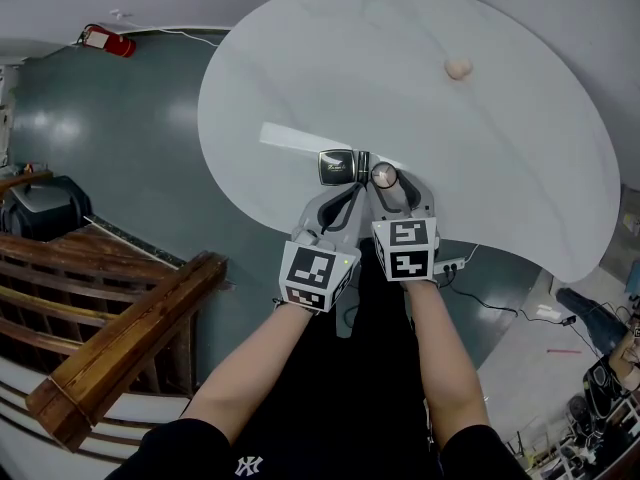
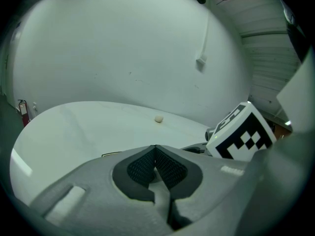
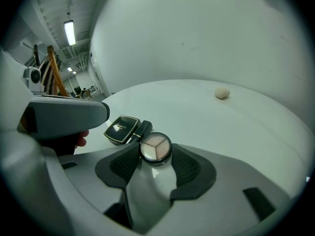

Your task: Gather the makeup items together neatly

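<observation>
Gathering half done: right hand-held gripper (image 3: 155, 157) pinches eyeshadow compact (image 3: 155, 148) beside square compact (image 3: 121, 129); left hand-held gripper (image 2: 155, 154) pressed together, empty; sponge (image 1: 458, 68) apart at one o'clock.

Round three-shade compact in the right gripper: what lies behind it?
Behind the round three-shade compact lie a dark tube and a square black gold-edged compact; far back, a small beige ball. The tube's near end is covered.
</observation>
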Action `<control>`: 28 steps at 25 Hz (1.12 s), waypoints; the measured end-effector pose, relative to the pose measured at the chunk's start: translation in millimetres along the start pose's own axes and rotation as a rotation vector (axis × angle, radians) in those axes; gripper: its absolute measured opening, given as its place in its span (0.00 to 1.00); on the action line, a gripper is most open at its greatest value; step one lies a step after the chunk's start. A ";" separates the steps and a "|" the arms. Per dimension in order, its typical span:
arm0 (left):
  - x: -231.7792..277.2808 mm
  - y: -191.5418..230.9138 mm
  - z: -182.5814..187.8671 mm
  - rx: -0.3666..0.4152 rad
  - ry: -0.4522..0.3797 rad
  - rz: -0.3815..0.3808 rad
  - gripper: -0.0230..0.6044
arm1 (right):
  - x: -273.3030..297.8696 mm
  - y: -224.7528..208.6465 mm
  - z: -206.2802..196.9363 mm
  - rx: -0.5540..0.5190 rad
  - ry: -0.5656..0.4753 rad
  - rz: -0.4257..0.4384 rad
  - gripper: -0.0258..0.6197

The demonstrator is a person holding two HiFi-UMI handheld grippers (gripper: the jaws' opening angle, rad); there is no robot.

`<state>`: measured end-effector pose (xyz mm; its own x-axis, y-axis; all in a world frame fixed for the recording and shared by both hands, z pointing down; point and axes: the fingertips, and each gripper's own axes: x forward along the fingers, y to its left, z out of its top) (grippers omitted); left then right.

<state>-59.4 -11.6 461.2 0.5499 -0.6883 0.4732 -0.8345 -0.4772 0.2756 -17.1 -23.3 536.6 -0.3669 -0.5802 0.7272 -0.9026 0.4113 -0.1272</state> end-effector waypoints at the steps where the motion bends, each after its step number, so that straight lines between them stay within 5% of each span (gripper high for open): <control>1: 0.2 0.0 -0.1 0.000 0.000 -0.001 0.05 | 0.7 -0.1 -0.9 -0.003 0.003 0.001 0.37; 14: 5.2 -1.0 2.5 -0.007 0.007 -0.008 0.05 | -0.9 3.4 6.7 -0.074 0.021 0.041 0.37; 28: 22.4 -25.9 14.5 0.014 -0.003 -0.032 0.05 | -34.7 -23.1 22.2 -0.020 -0.063 0.012 0.33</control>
<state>-25.0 -22.6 452.6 0.5766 -0.6740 0.4617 -0.8157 -0.5070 0.2785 11.5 -28.3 499.3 -0.3912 -0.6179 0.6820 -0.8937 0.4319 -0.1214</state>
